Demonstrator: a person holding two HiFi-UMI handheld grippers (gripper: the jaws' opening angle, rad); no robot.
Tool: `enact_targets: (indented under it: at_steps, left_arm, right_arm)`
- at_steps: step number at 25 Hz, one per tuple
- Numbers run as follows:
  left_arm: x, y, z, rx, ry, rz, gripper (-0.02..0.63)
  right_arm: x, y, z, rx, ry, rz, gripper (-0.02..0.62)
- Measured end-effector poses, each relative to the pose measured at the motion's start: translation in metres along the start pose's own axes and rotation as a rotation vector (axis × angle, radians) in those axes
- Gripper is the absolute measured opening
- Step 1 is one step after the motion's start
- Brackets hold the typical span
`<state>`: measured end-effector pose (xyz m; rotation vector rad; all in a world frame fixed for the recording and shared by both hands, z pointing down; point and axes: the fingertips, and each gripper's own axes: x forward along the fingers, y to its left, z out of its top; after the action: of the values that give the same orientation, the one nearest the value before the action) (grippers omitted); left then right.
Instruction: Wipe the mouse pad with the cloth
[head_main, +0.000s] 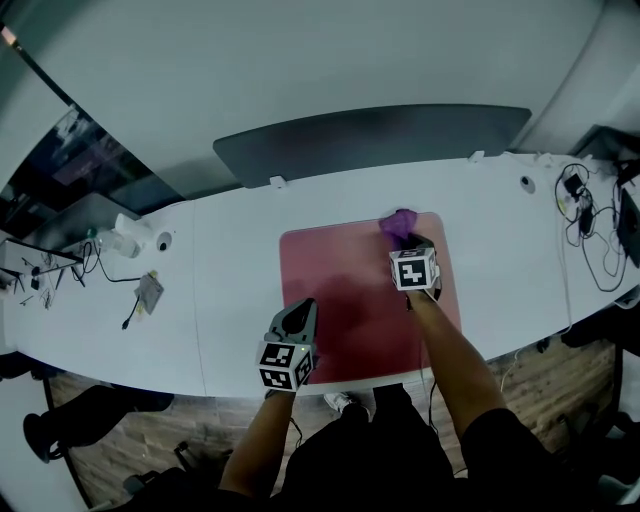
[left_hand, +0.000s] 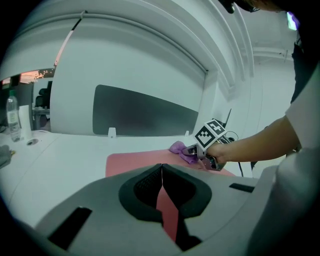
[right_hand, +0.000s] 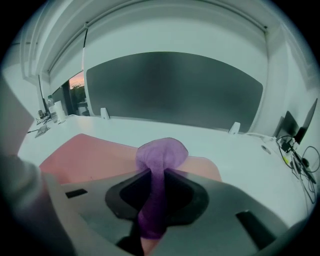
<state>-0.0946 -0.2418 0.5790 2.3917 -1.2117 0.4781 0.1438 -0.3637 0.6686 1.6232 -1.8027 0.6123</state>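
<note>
The red mouse pad (head_main: 345, 275) lies flat in the middle of the white desk (head_main: 230, 260), in front of a dark grey divider panel (head_main: 370, 140). The right gripper (right_hand: 159, 172) has its jaws pinched tight on the purple cloth (right_hand: 161, 156), at the pad's far right corner. A rounded bunch of cloth bulges out past the jaw tips, and a strip runs back between the pads, its tail lost in the gripper's dark throat. Whether the bunch presses on the pad or hangs just above it is hard to judge from any view. The left gripper (left_hand: 162, 167) sits at the pad's near left edge with its jaws drawn together, tips meeting and nothing between them. Only a thin red sliver of pad shows through the gap lower down. Its body hides that near corner in the head view, so contact with the pad cannot be told. The person's right forearm covers part of the pad's near right side. Cables (head_main: 590, 235) lie tangled at the desk's right end, and the small clutter at its left end is too small to identify.
</note>
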Motion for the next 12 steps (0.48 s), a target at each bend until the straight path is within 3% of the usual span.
enact_targets:
  at_steps: [12]
  left_arm:
    - [0.007, -0.007, -0.005, -0.004, 0.012, -0.018, 0.021]
  right_arm:
    - [-0.009, -0.077, -0.019, 0.006, 0.041, -0.128, 0.084]
